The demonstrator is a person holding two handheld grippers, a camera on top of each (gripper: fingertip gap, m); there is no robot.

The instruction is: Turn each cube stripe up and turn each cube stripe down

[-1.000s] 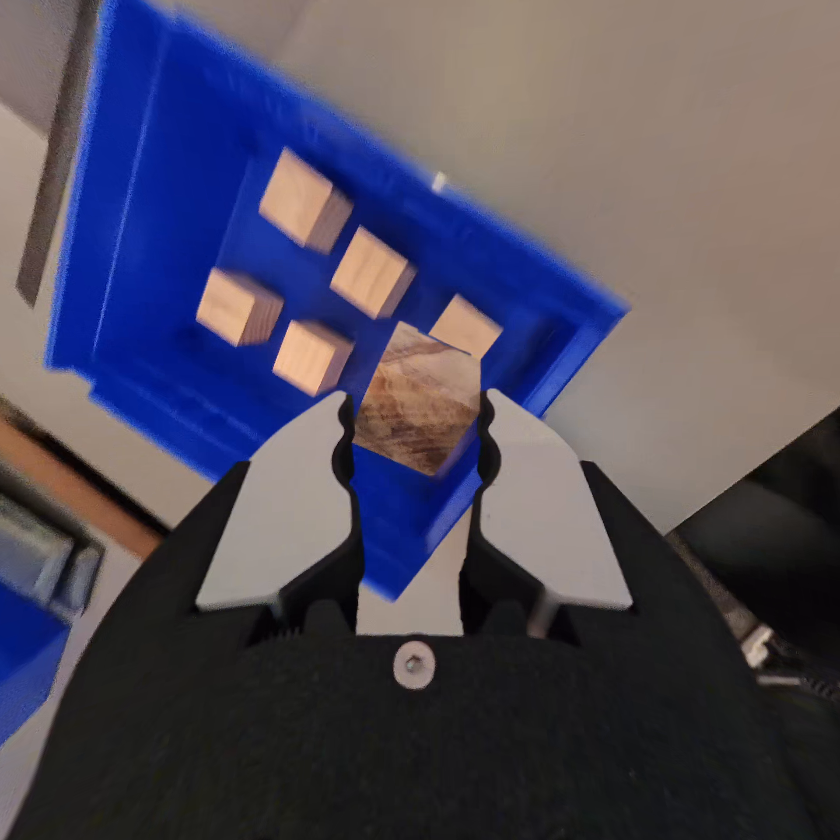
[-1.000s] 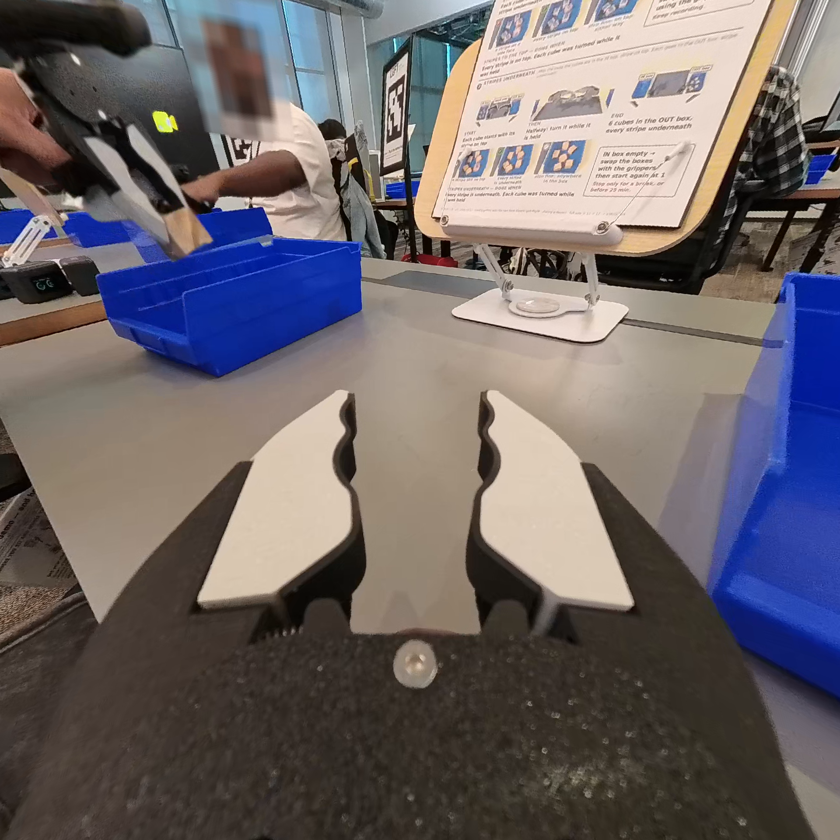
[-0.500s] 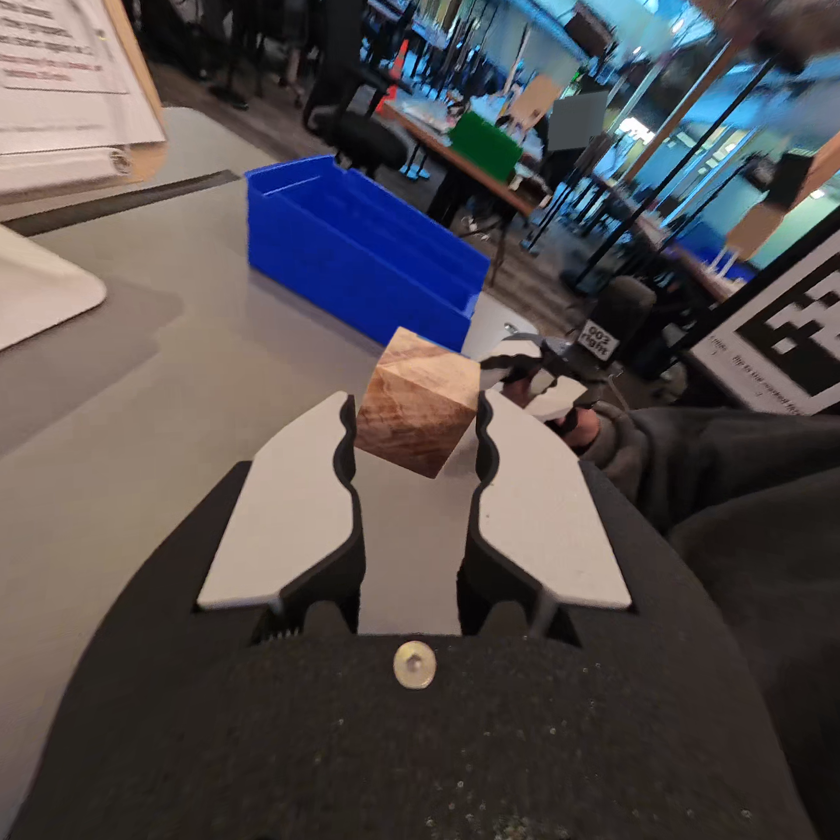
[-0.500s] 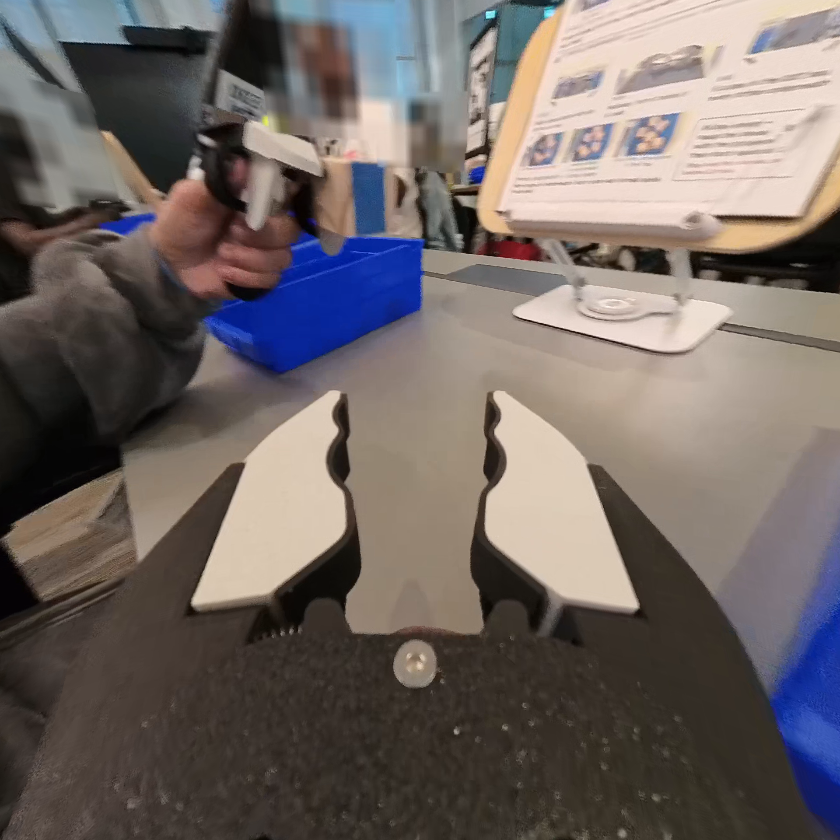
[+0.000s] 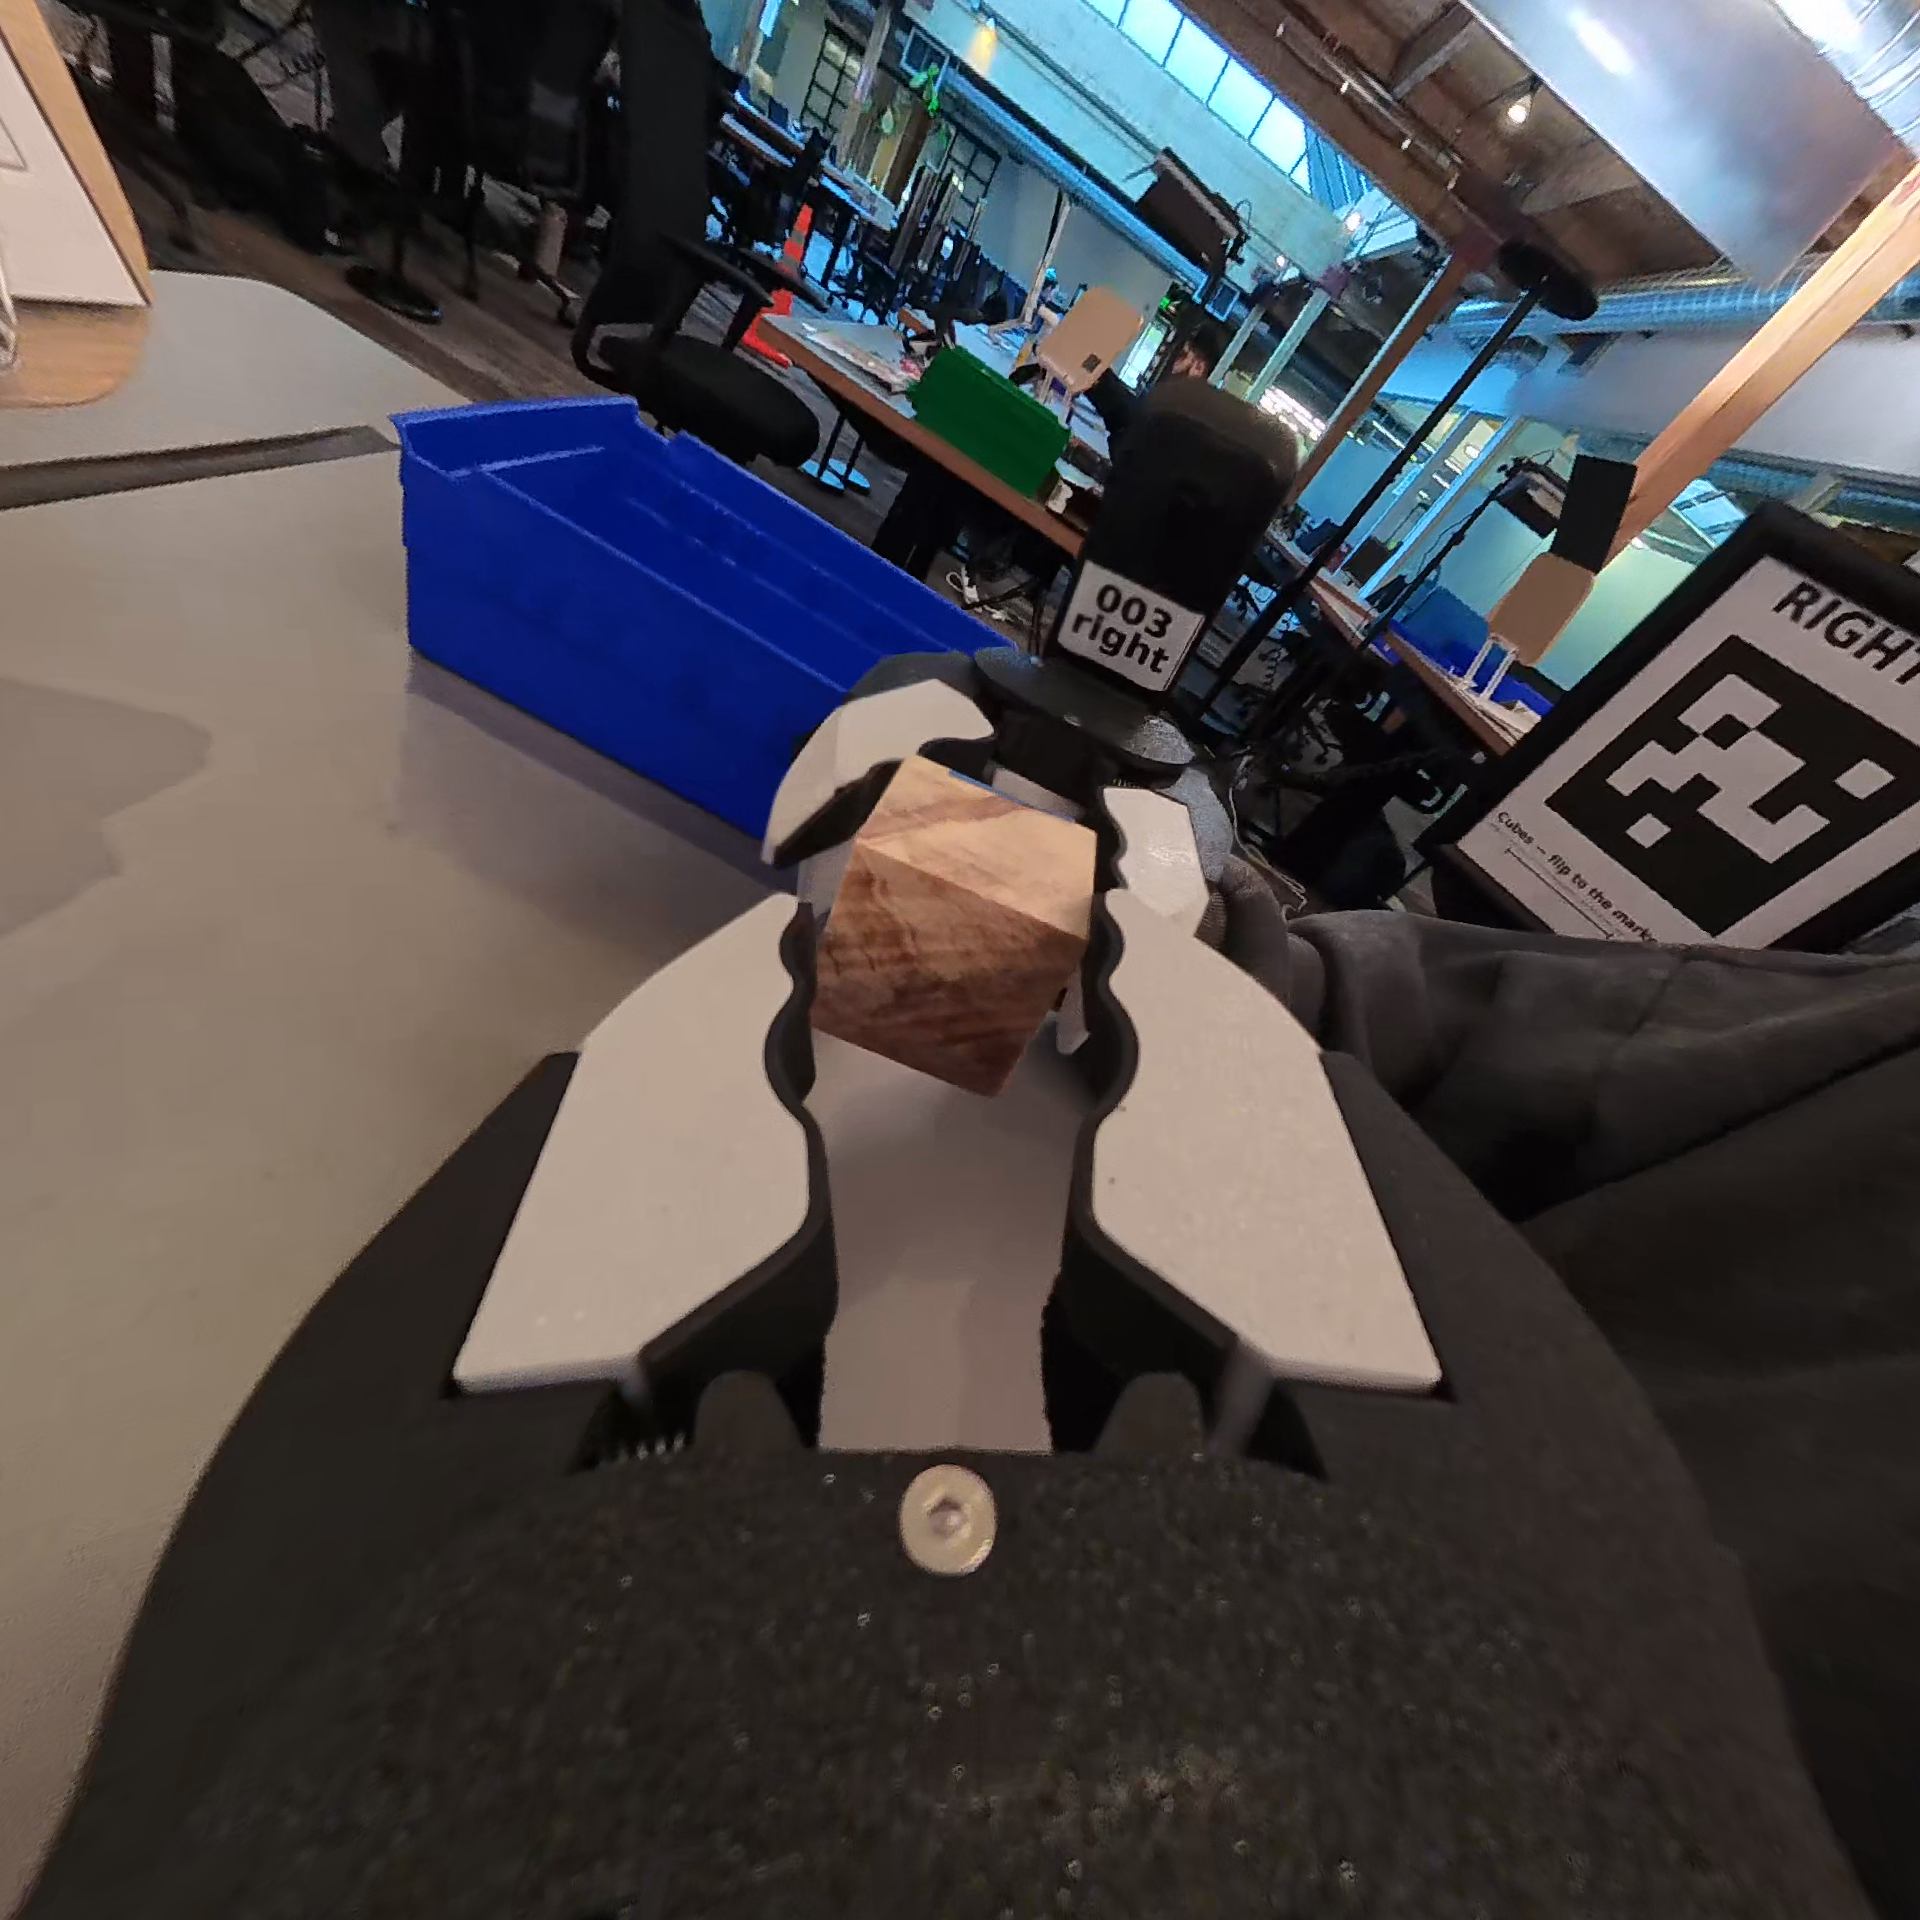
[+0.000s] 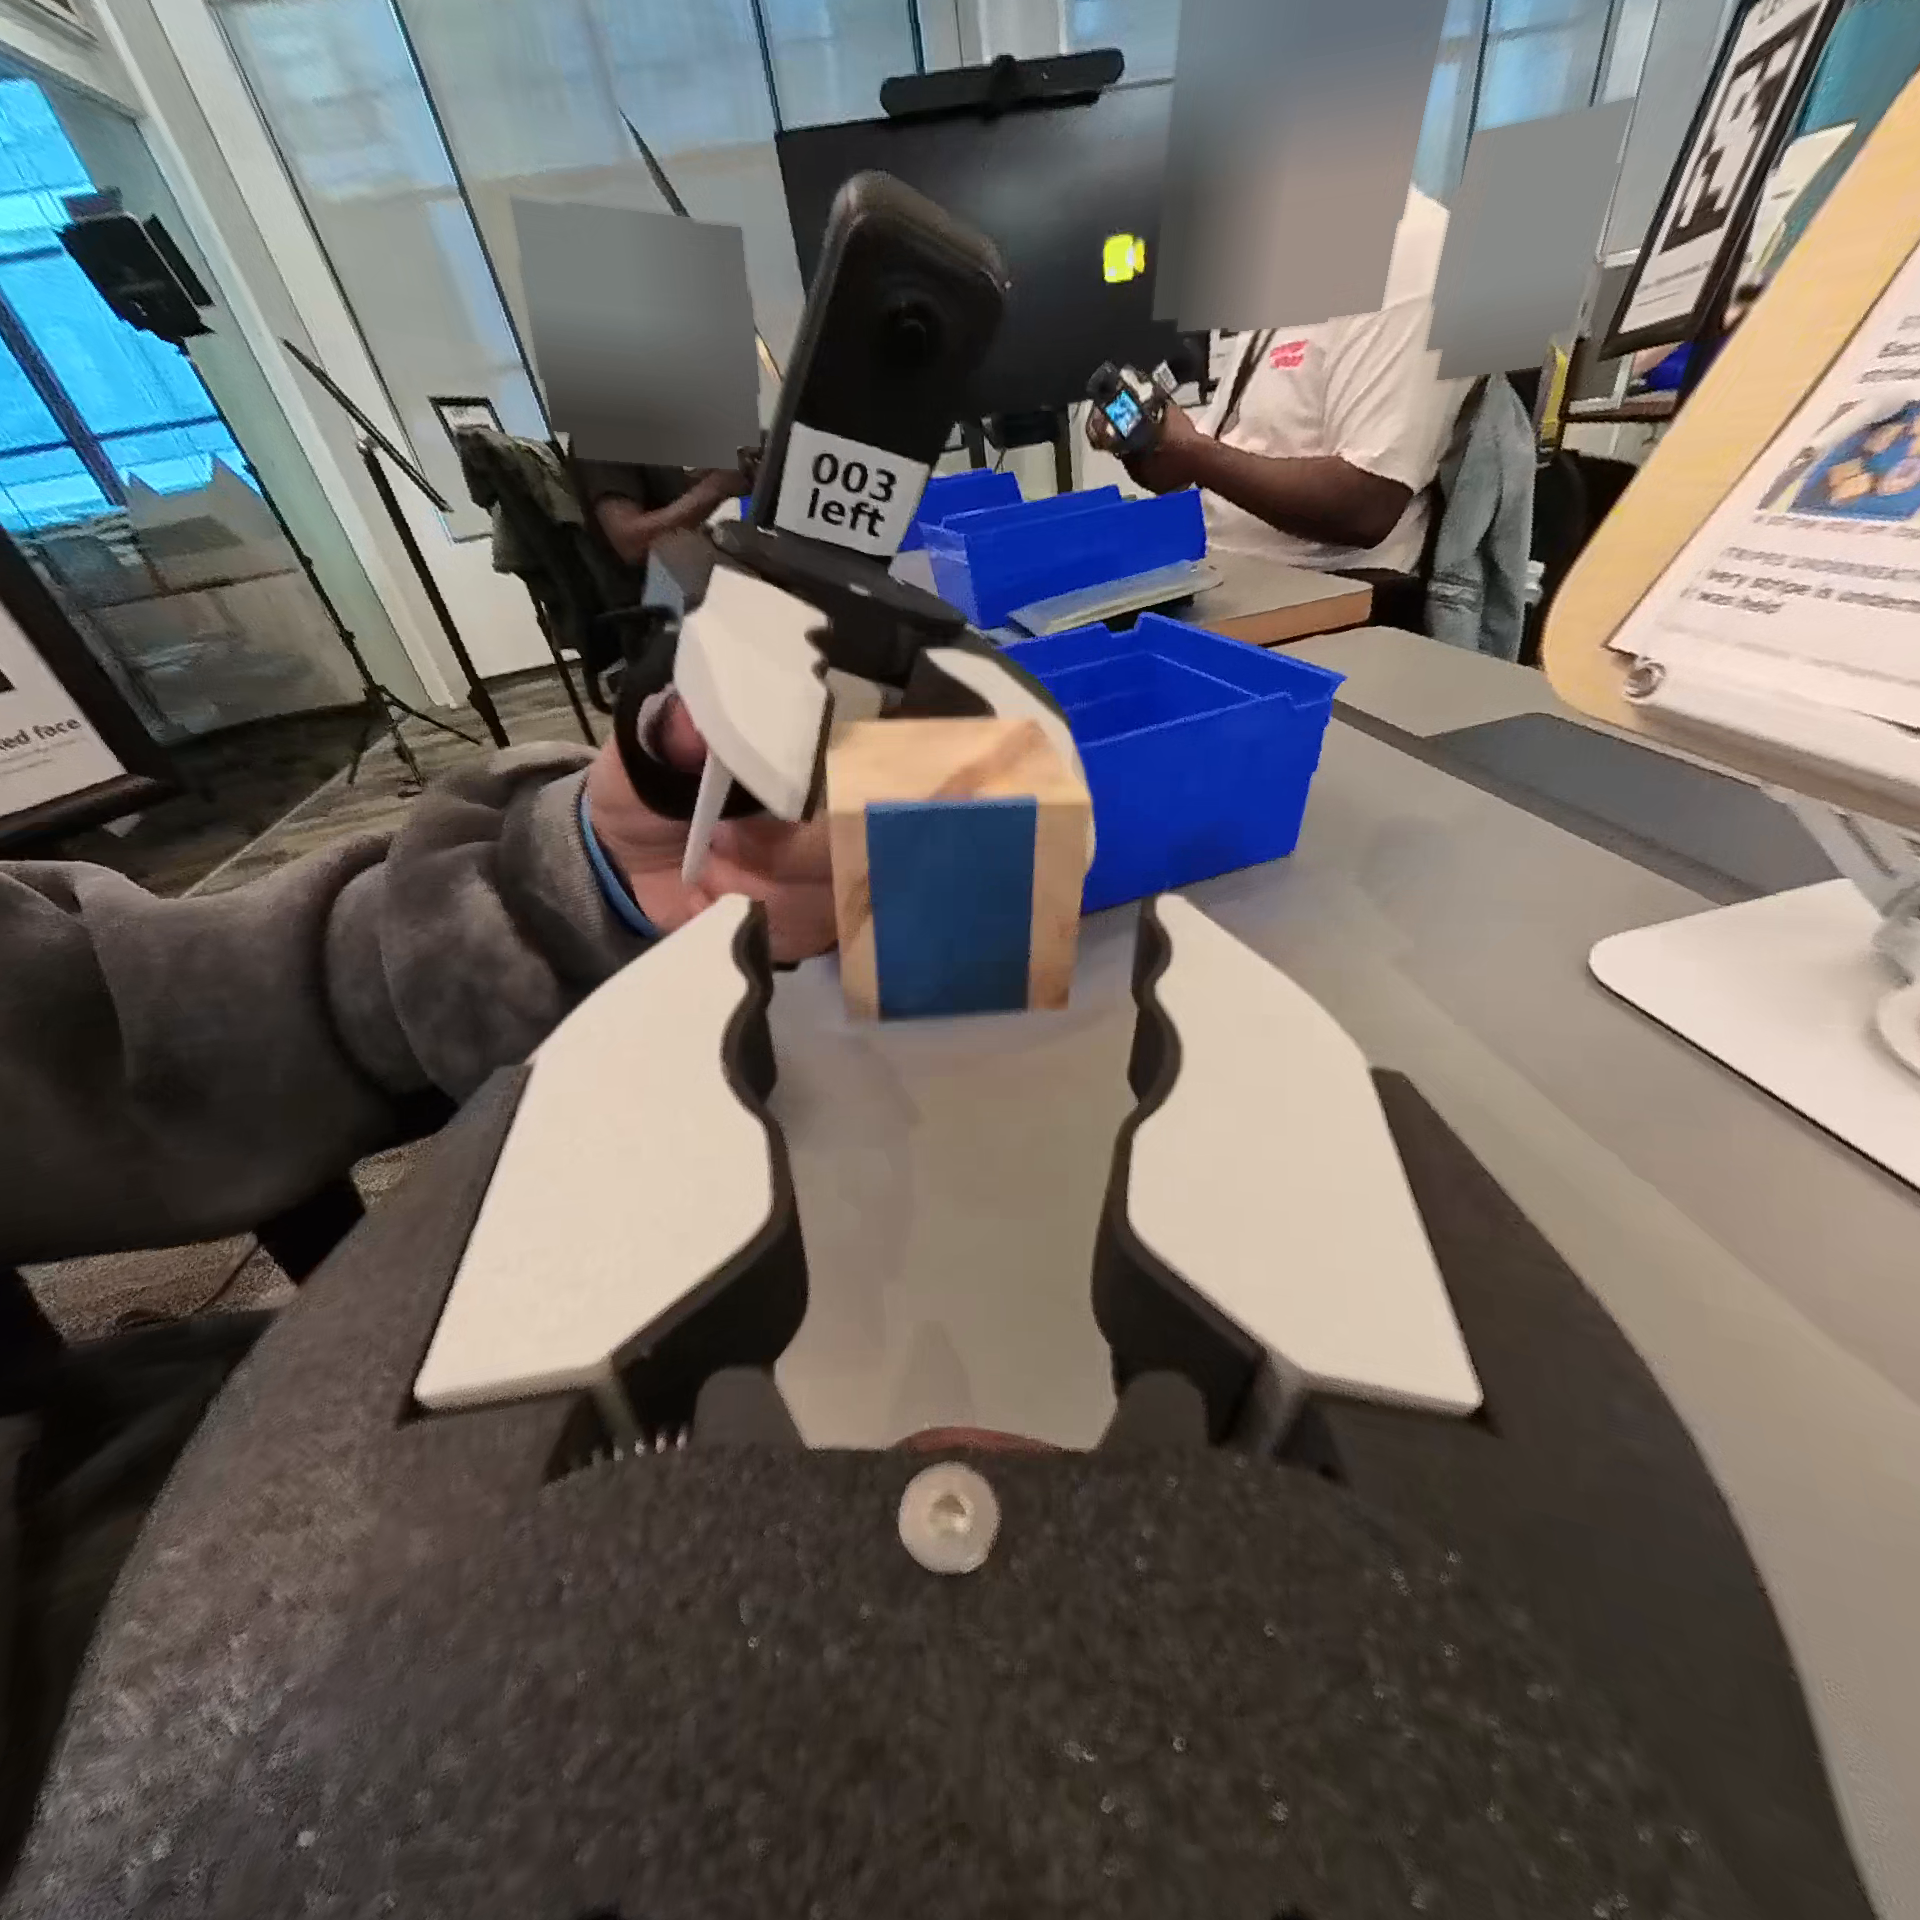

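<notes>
Mid-air handover: left gripper (image 5: 940,966) clamped on cube (image 5: 951,940), blue stripe (image 6: 951,909) facing right gripper (image 6: 951,971) (spread wide, empty). Next, probably: closing on free faces, releasing left.

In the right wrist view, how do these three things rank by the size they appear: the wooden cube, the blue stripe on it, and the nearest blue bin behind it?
Largest to smallest, as they appear:
1. Nearest blue bin, although the cube hides part of it.
2. Wooden cube, held close to the camera, so nearness enlarges it.
3. Blue stripe, covering only the middle of one cube face.
</notes>
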